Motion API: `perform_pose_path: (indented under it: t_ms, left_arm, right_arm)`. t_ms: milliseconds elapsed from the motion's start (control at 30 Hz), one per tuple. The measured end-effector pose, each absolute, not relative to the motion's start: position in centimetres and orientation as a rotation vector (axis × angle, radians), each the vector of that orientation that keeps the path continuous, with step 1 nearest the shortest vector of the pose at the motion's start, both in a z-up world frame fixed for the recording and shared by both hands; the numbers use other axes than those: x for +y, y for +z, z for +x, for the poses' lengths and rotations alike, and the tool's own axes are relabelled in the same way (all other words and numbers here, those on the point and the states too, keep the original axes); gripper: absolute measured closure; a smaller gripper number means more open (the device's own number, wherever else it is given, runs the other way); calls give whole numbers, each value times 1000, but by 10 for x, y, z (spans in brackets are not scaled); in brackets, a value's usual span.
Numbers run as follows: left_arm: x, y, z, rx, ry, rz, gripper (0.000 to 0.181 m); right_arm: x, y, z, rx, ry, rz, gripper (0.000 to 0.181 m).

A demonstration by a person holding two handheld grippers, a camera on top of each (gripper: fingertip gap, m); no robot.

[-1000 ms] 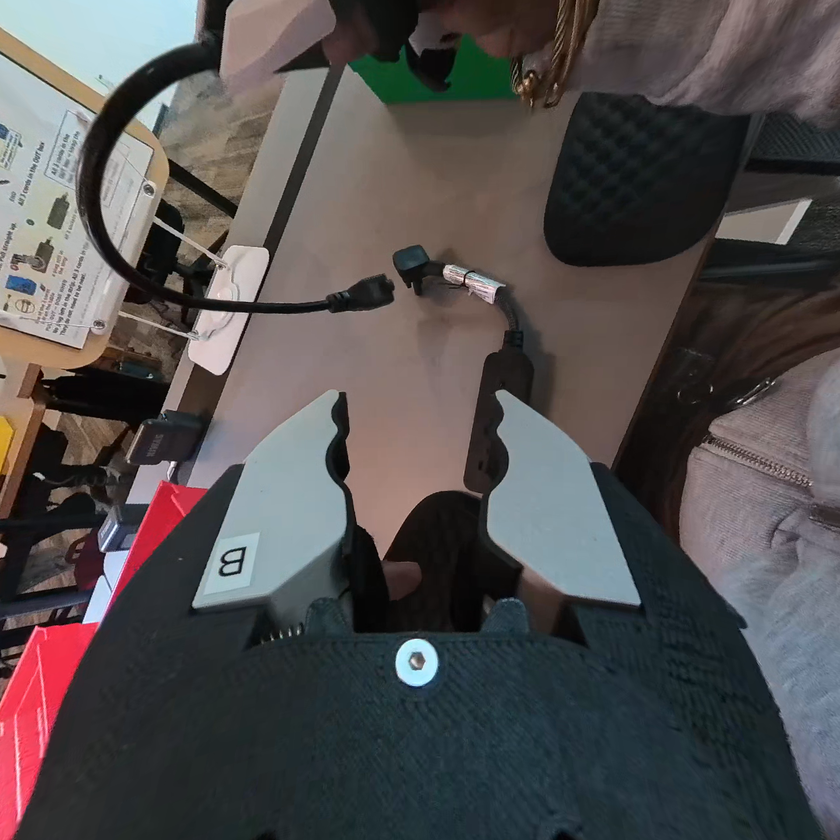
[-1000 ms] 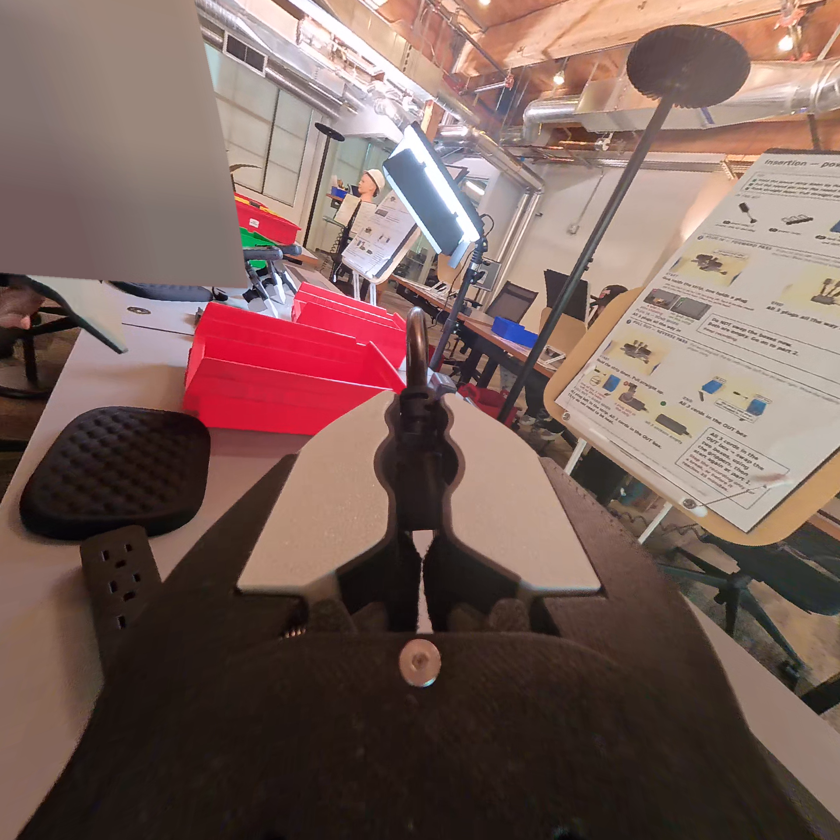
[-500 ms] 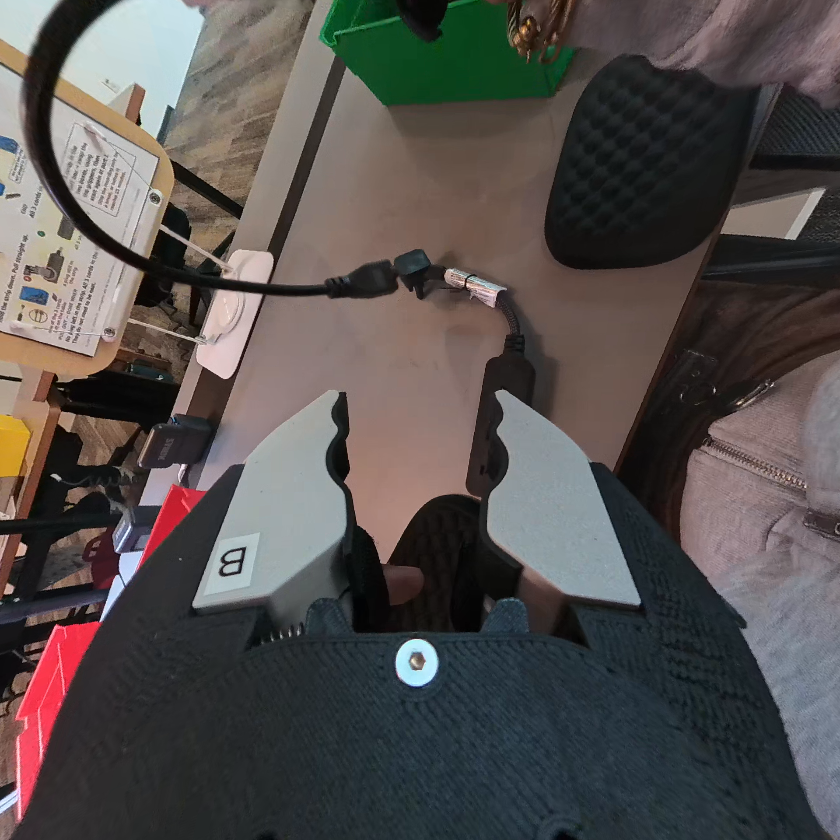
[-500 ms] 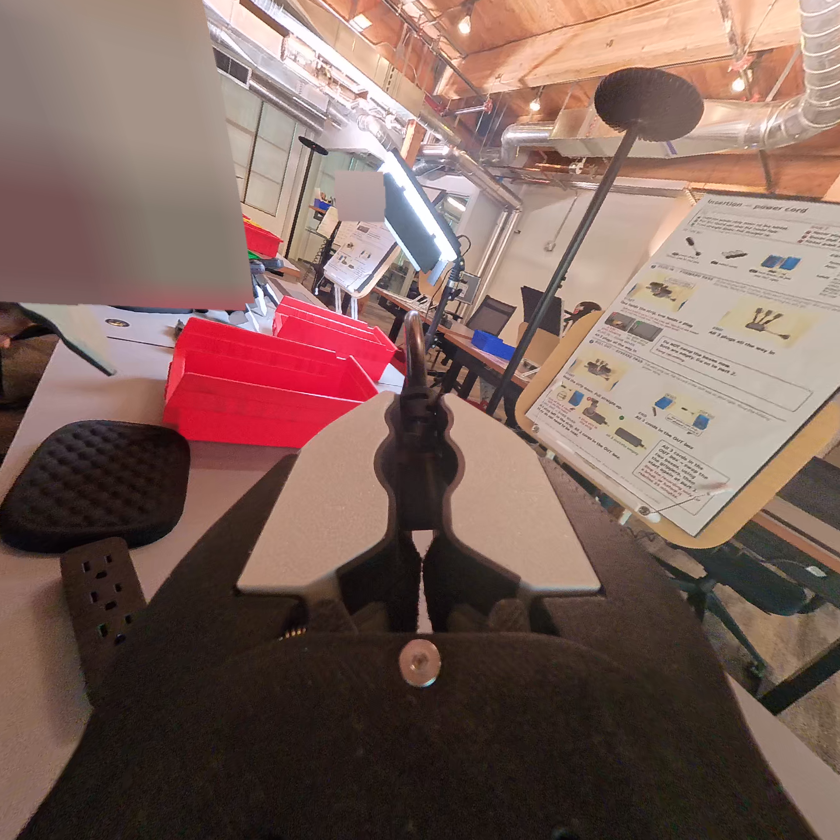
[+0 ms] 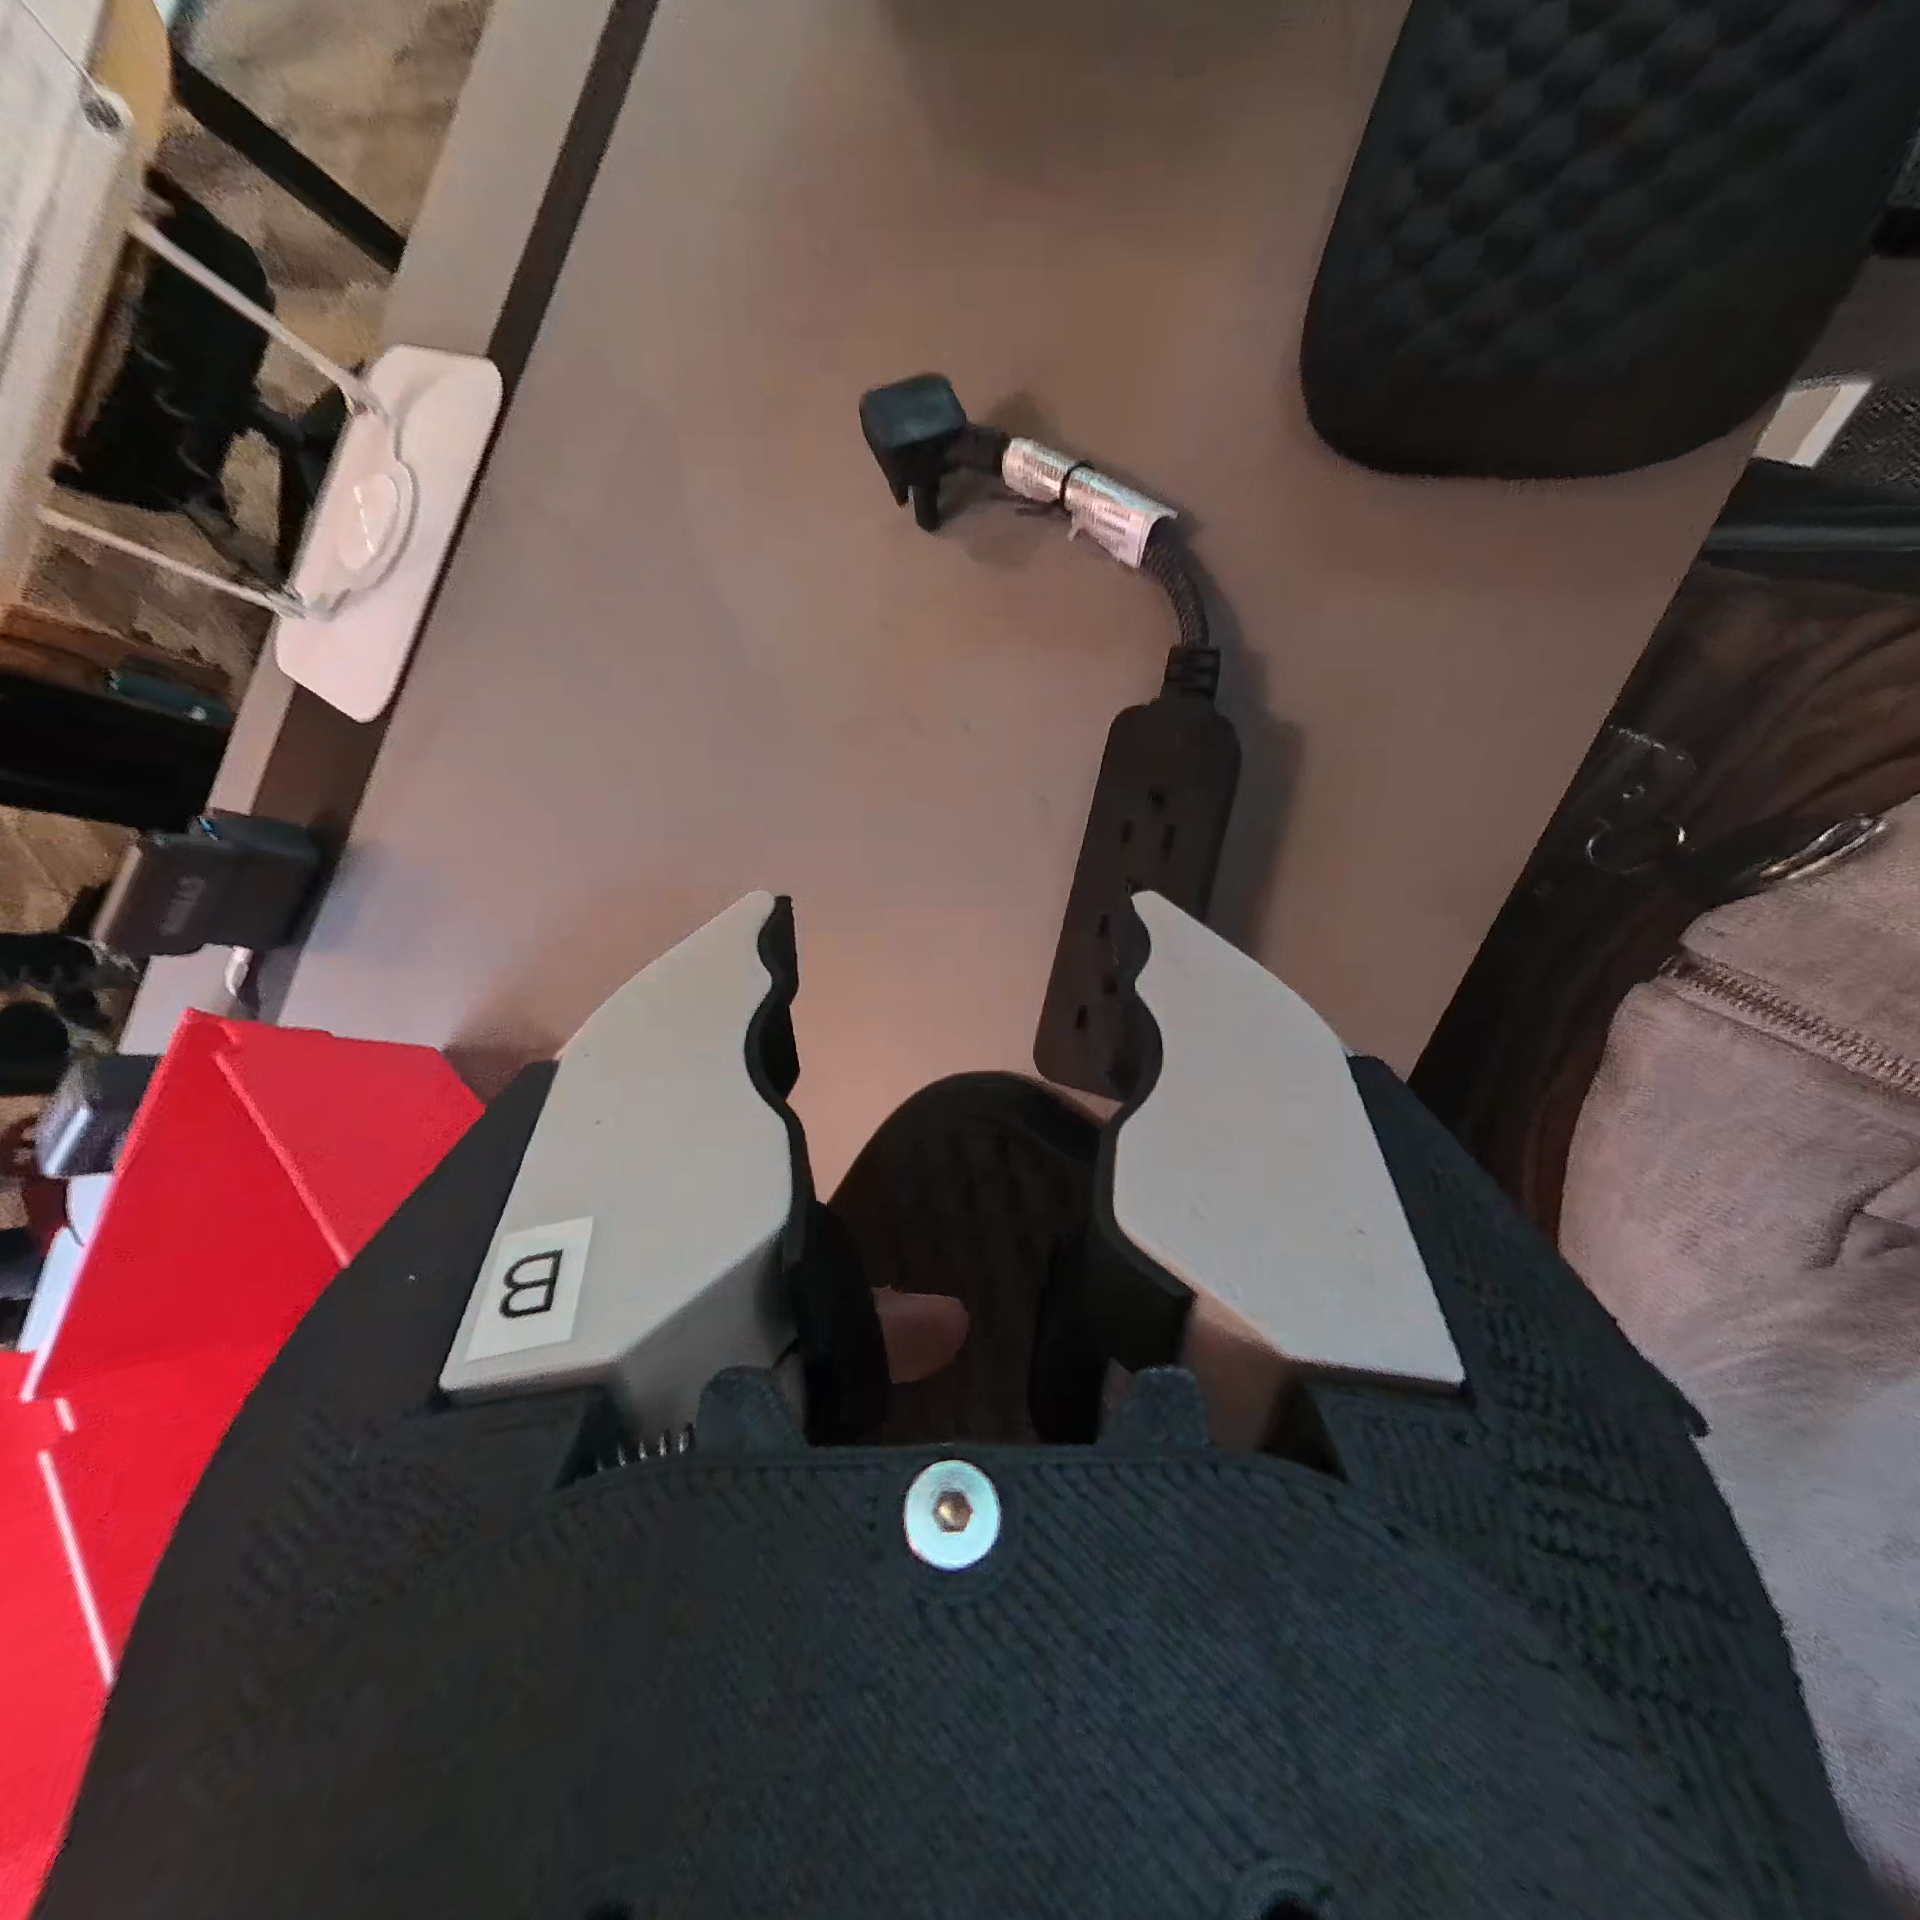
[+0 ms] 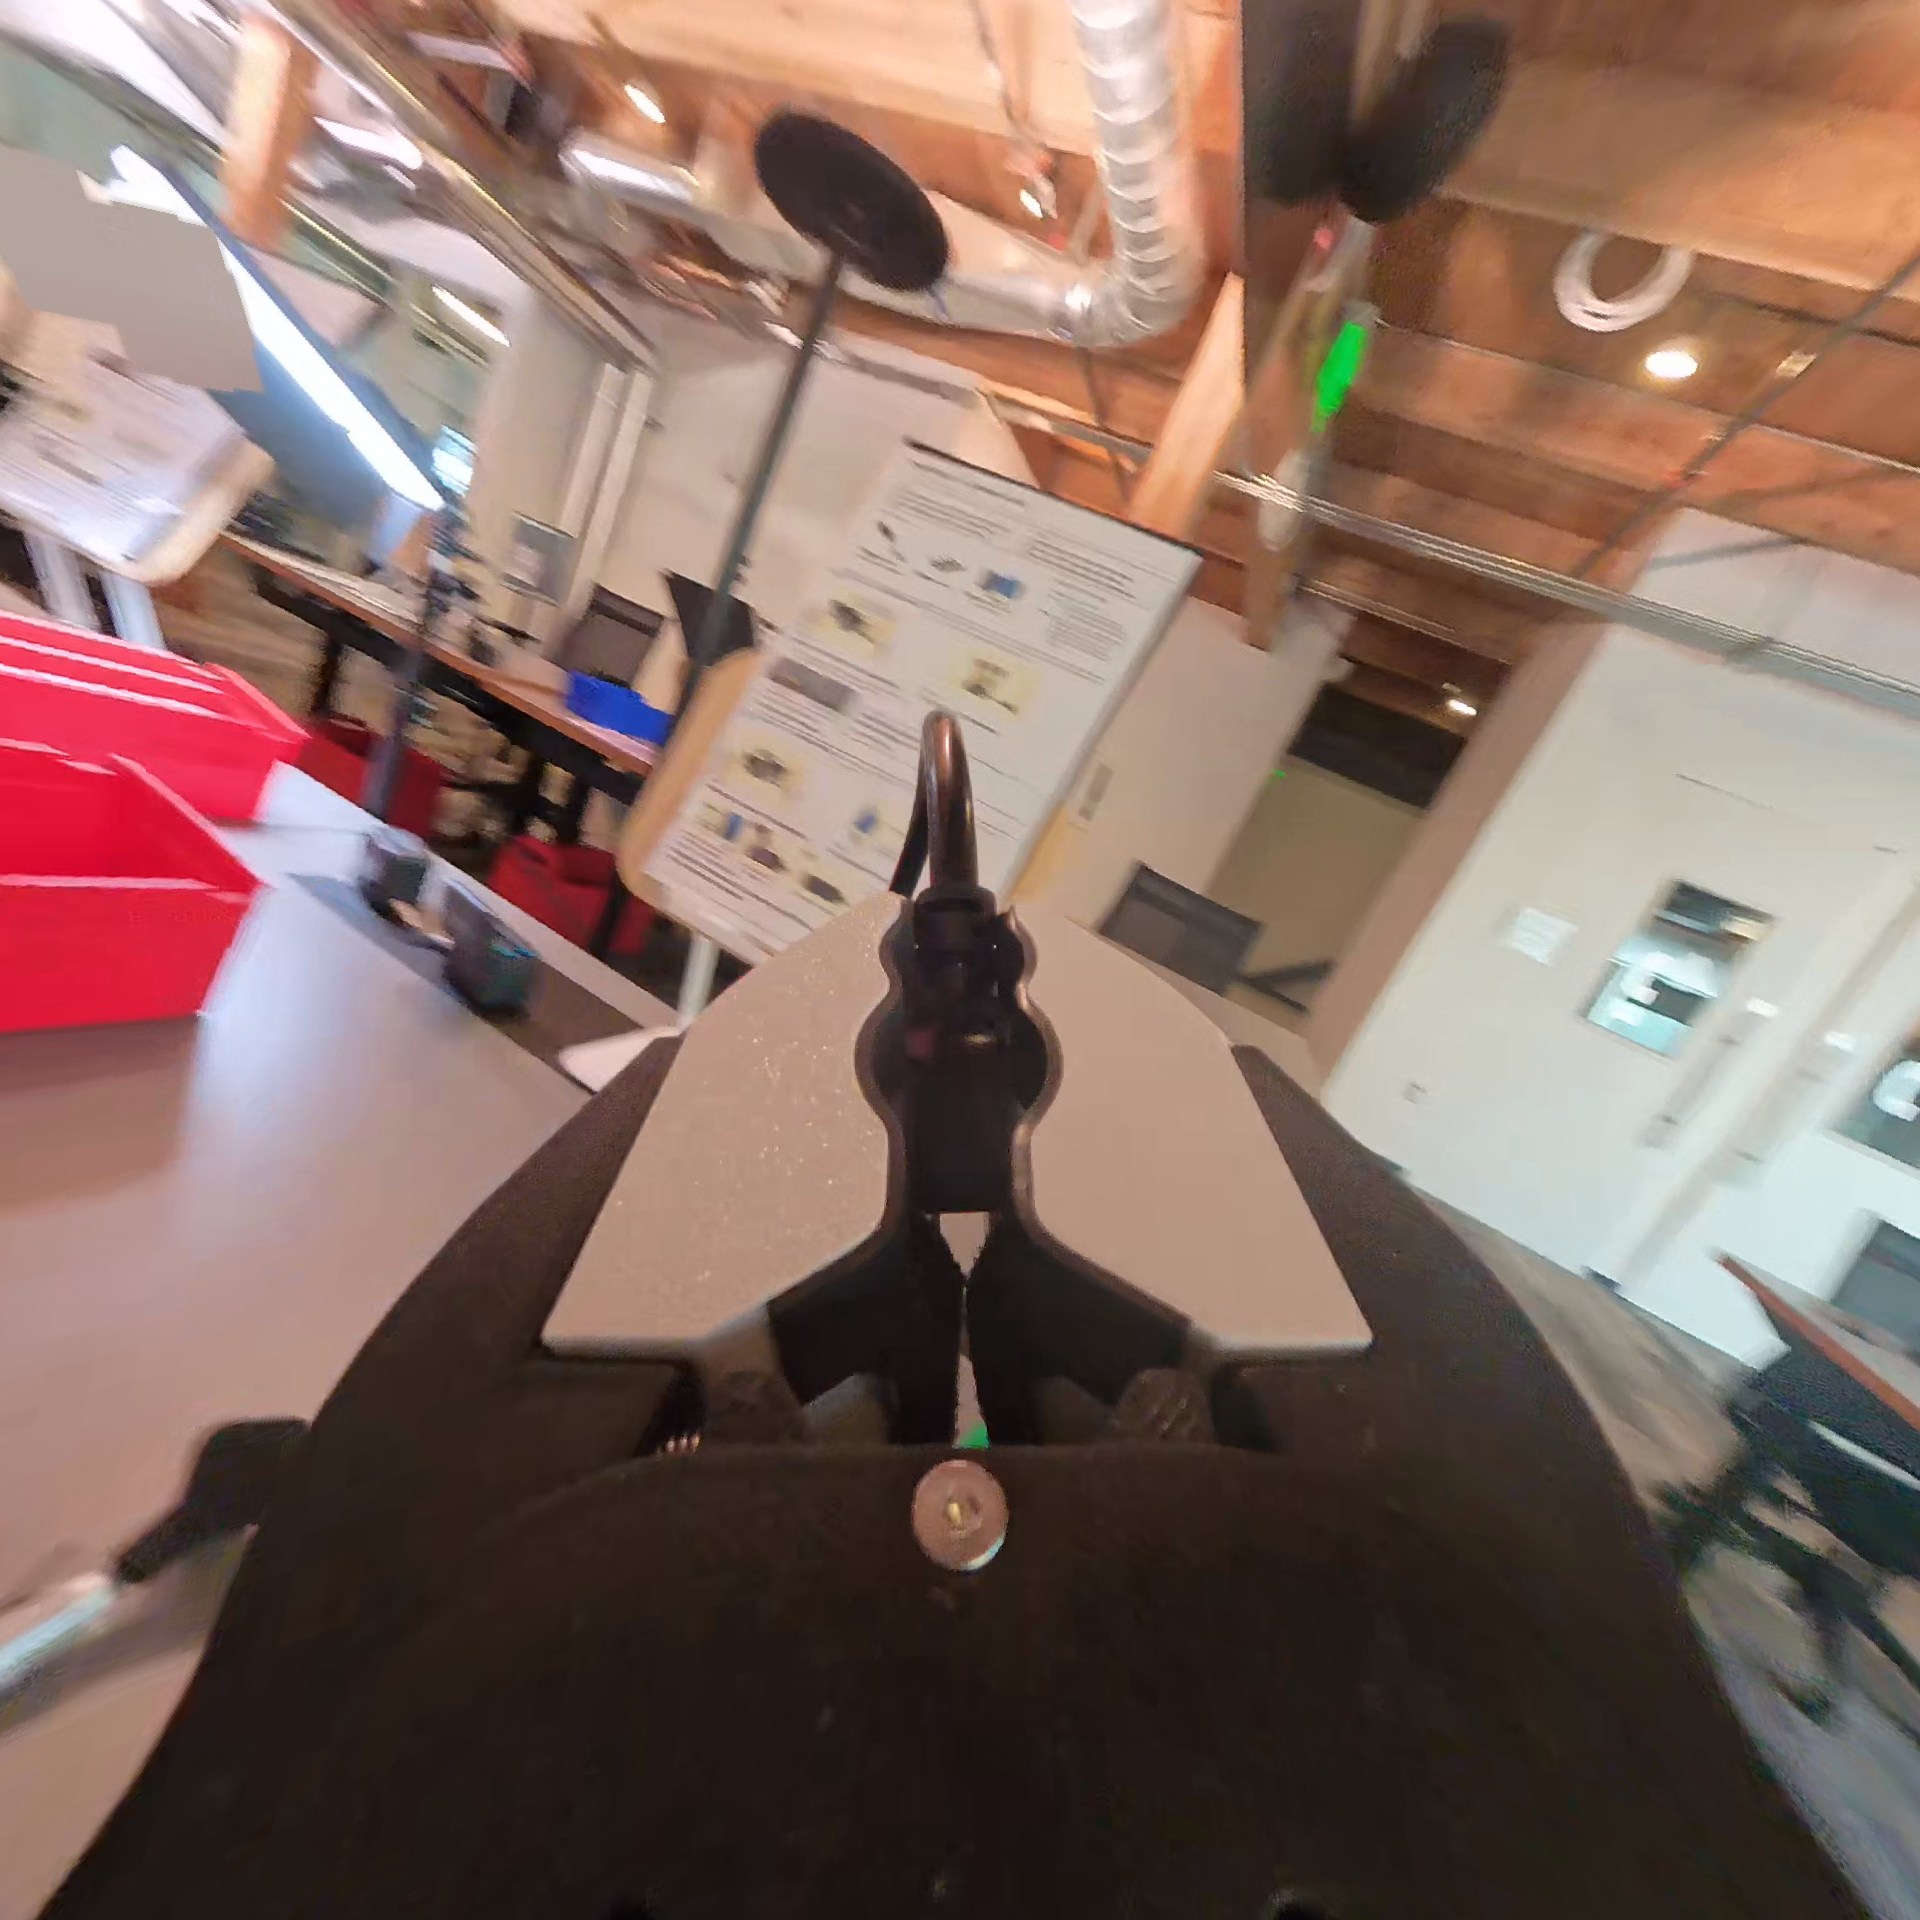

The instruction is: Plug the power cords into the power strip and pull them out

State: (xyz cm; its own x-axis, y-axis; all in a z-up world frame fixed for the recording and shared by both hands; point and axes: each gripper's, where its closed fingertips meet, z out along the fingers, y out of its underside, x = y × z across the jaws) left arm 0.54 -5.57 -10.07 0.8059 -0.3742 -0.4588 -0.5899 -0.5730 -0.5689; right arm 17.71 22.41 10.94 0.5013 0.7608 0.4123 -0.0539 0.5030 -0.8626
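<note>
A black power strip [image 5: 1148, 873] lies on the brown table, its near end behind my left gripper's right finger. Its short braided cable bends away to its own black plug [image 5: 914, 436], which rests on the table. All the sockets that show are empty. My left gripper [image 5: 961, 914] is open and empty, above the table just left of the strip. My right gripper [image 6: 956, 935] is shut on the black plug end of a power cord [image 6: 951, 1023], held up in the air; the cord loops up and back from the fingertips. The view is blurred.
A black quilted pad [image 5: 1579, 218] lies at the far right of the table. Red bins stand at the left [image 5: 208, 1195], and also show in the right wrist view [image 6: 94, 831]. A white stand foot [image 5: 390, 530] sits on the table's left edge. An instruction board [image 6: 914, 727] stands behind. The left gripper's tips are roughly 40 cm from the right gripper's.
The held cord and its plug have left the left wrist view. The right gripper has swung right and tilted up, so the strip and pad are out of its view. The left gripper stayed open.
</note>
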Motion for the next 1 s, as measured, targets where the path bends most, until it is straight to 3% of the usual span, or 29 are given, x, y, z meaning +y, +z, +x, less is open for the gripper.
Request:
perform_pose_path:
  t_ms: [167,333,433,533,667,733,833,1000]
  left_arm:
    - [-58,-115,-8,636,348,-2279,123]
    - [-57,-123,-15,600,343,-2309,119]
    - [-55,-127,-22,569,339,-2319,114]
    - [-54,-133,-31,534,349,-2336,111]
    - [-56,-139,-39,500,352,-2342,109]
    - [-57,-137,-42,485,362,-2321,109]
    - [-62,-137,-43,482,349,-2299,109]
    - [-65,-139,-43,492,343,-2273,110]
  right_arm:
    - [273,65,223,-817,422,-1070,166]
    - [292,-22,219,-959,466,-1351,166]
    - [266,-42,198,-1072,523,-1407,122]
    - [212,-49,166,-1390,220,-1273,97]
    - [128,-47,132,-1749,-514,-901,125]
    - [84,-39,117,-1839,-673,-777,118]
    - [32,-21,96,-1907,-617,-607,122]
    - [20,10,89,-1830,-666,-576,119]
